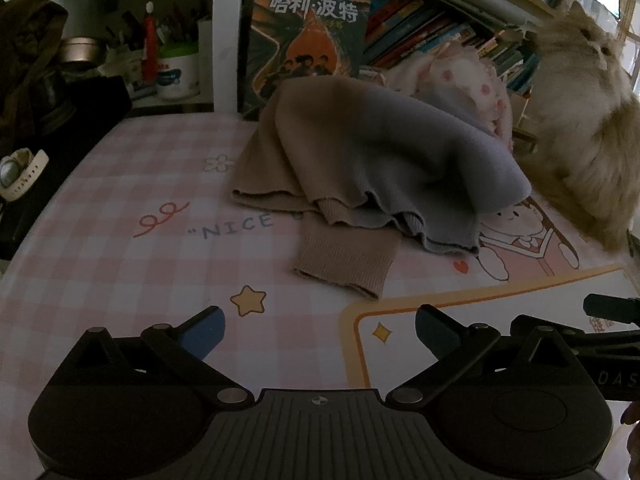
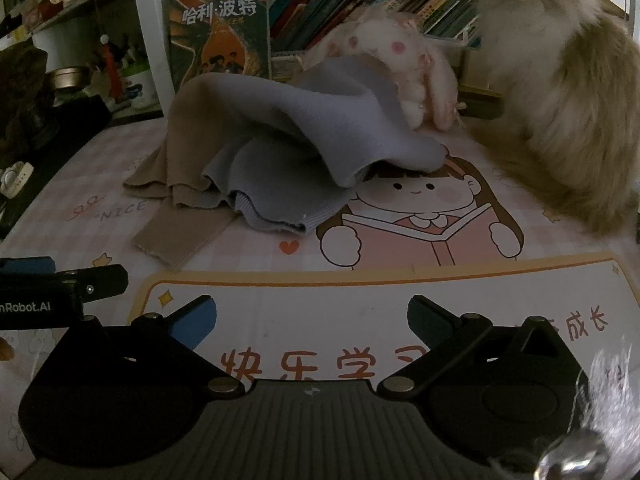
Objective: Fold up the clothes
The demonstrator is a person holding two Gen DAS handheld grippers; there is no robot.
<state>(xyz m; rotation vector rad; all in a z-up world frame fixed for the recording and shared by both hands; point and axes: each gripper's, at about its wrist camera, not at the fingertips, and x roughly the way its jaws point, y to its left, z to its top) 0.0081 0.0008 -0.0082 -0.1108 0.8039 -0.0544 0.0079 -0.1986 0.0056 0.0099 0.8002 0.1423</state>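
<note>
Both grippers' fingers (image 1: pixel 204 330) released, empty; sweater (image 1: pixel 360 168) heaped against cat (image 1: pixel 580 128) & plush toy (image 2: pixel 404 64), a grab may snag them

Crumpled tan-and-grey knit sweater (image 1: pixel 360 160) lies on pink checked cartoon-print desk mat (image 1: pixel 100 220); behind it, white plush rabbit (image 2: pixel 404 64); right, fluffy beige long-haired animal (image 2: pixel 560 100).

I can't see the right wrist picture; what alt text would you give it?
A crumpled knit garment, half beige and half grey-blue, lies heaped on a pink checked cartoon desk mat, untouched. The right tongs hover open in front of it, holding nothing. A fluffy cream long-haired cat sits at the right, beside a white plush rabbit and a bookshelf.
</note>
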